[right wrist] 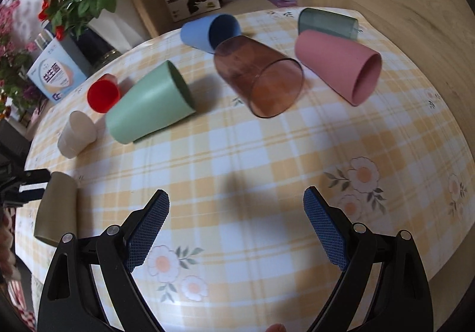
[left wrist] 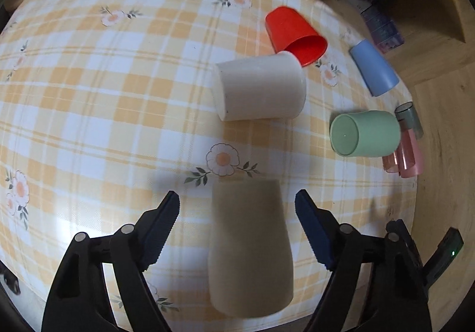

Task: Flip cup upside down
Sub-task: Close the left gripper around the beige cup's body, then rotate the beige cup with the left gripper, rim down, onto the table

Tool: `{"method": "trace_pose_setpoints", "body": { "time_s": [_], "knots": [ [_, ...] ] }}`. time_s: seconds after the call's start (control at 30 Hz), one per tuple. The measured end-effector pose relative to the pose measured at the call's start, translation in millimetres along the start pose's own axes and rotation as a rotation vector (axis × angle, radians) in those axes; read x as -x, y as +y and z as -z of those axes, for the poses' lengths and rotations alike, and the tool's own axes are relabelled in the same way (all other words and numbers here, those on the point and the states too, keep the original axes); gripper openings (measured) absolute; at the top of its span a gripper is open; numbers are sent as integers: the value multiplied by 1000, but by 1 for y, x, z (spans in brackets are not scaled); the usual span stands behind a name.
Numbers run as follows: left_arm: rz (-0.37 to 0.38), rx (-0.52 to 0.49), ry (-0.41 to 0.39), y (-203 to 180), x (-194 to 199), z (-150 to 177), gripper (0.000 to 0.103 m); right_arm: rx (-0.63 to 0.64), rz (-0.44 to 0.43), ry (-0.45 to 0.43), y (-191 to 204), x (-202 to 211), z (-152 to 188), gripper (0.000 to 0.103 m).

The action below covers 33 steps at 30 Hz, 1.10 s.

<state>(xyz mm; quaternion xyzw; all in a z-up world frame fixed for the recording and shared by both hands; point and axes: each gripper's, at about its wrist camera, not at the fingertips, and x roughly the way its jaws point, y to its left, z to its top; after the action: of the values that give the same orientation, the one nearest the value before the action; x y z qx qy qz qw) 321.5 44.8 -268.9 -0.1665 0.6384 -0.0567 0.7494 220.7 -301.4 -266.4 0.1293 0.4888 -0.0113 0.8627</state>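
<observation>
Left claw open around upturned tan cup.

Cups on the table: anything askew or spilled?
No spill visible, but most cups lie on their sides: the white cup, red cup, blue cup, green cup, clear brown cup, pink cup and grey-green cup. The olive cup sits between the open left gripper fingers.
</observation>
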Motion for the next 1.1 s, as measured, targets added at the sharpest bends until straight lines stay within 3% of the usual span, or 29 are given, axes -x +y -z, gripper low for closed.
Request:
{"method": "trace_pose_setpoints", "body": {
  "time_s": [0.2,0.33,0.5,0.57,0.63,1.0,1.1],
  "knots": [
    [-66,-46,67,-11,-19,-11,78,-22,7,0,-14,0,2,89],
    [-95,-42,69,-9,-29,-11,77,-51,15,2,-19,-2,2,89],
    [-82,-27,95,-6,-38,-7,76,-43,13,5,-16,-2,3,89],
    [-82,-40,86,-8,-37,-5,71,-44,11,5,-15,-1,3,89],
    [-33,-36,77,-7,-33,-3,55,-42,8,5,-14,0,3,89],
    [-13,-167,-79,-4,17,37,54,-51,9,16,-13,2,5,89],
    [-43,-187,-126,0,31,50,54,-48,6,21,-11,1,6,89]
  ]
}}
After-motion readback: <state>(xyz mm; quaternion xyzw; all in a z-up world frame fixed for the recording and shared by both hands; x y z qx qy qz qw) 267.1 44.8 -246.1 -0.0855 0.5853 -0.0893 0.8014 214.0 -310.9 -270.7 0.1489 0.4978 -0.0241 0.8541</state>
